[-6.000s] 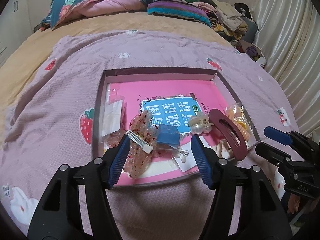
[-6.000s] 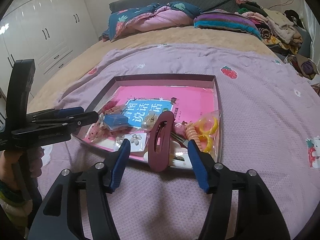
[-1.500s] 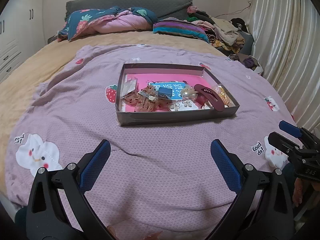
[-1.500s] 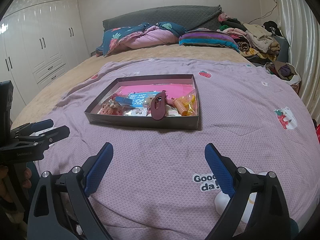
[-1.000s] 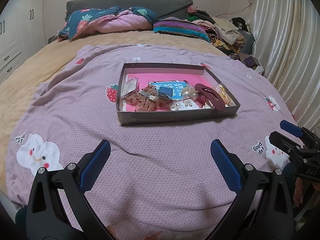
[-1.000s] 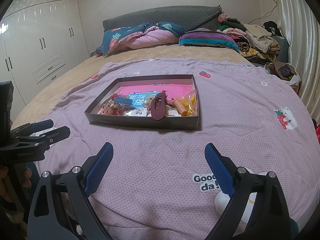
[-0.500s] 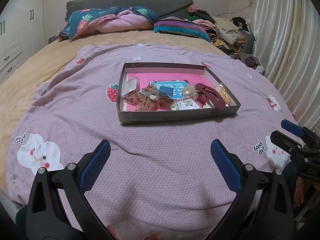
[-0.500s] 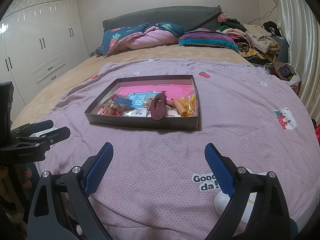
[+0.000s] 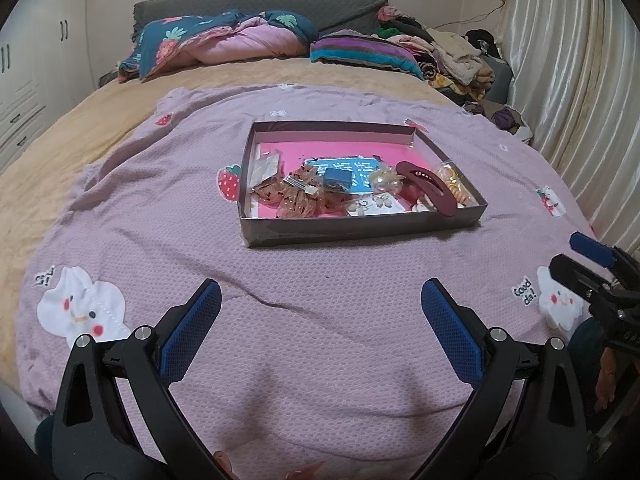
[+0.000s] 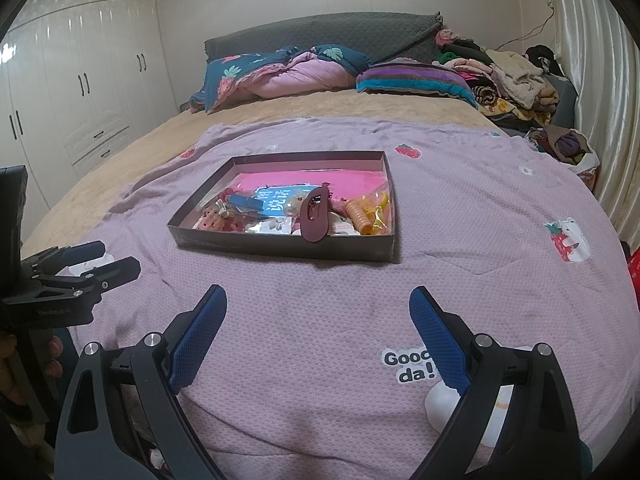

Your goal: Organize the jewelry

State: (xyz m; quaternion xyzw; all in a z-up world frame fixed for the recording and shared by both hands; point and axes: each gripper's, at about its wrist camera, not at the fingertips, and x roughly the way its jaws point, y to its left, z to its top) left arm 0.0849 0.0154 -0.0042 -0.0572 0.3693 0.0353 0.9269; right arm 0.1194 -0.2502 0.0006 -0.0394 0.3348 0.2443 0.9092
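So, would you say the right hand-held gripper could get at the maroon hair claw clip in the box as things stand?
Probably yes. The right hand-held gripper is open and holds nothing, and only bare purple blanket lies between it and the box. The maroon hair claw clip lies on top near the front wall, uncovered.

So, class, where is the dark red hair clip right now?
The hair clip lies in the tray, toward its right end, between the pearl piece and the yellow ties.

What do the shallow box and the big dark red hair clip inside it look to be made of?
The box looks like thin cardboard with a matte grey-brown finish: straight folded walls, sharp corners. The dark red hair clip looks like moulded plastic, smooth with a dull sheen, with a cut-out slot; the left view shows teeth. Neither is certain from sight alone.
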